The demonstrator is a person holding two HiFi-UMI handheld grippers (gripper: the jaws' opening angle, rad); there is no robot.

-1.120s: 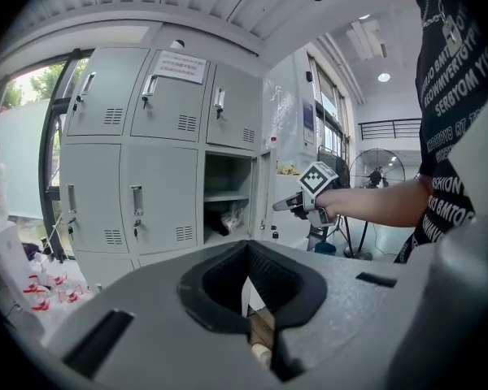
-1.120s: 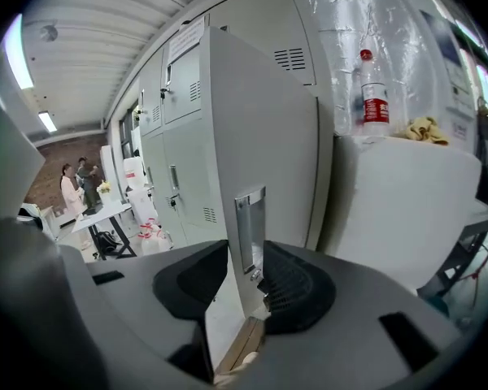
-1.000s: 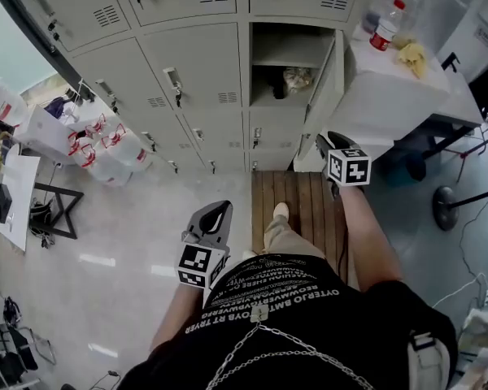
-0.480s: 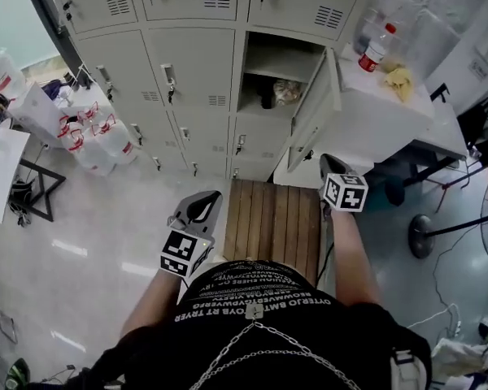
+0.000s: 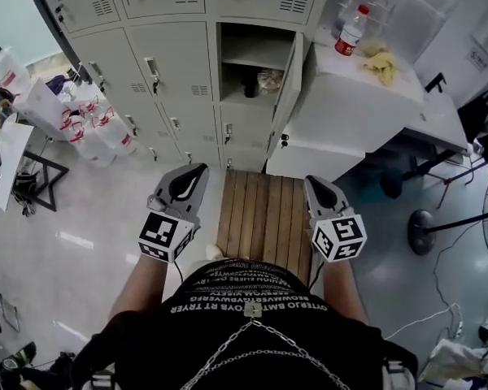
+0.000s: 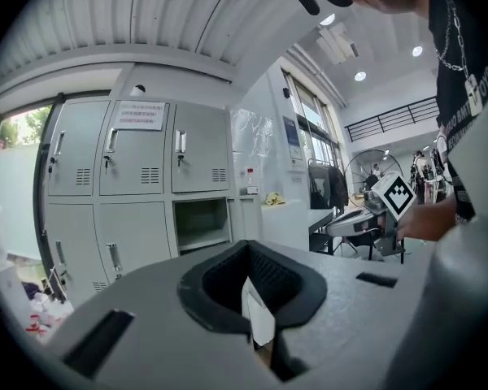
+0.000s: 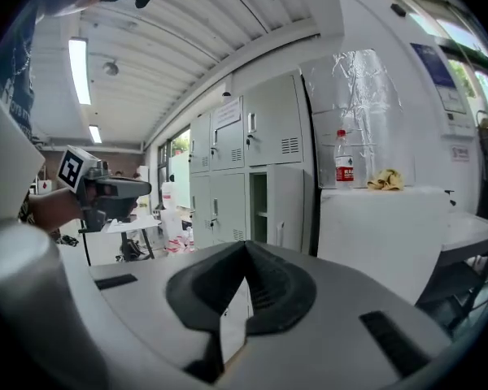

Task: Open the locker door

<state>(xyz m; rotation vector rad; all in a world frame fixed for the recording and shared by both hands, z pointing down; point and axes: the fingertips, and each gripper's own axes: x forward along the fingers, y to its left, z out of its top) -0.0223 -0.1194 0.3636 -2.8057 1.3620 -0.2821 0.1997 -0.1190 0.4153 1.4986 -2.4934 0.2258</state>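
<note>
Far beyond the shut left claw (image 5: 192, 171) and shut right claw (image 5: 315, 183) stands the open locker door (image 5: 289, 78).

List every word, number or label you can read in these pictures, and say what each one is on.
Nothing can be quoted with confidence.
Shirt print: white letters, upside down to the camera, too small to read.
Bottle label: red, too small to read.
Notice on an upper locker door: blurred.
Blue wall poster: blurred.

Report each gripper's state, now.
Left gripper: shut, holding nothing.
Right gripper: shut, holding nothing.
</note>
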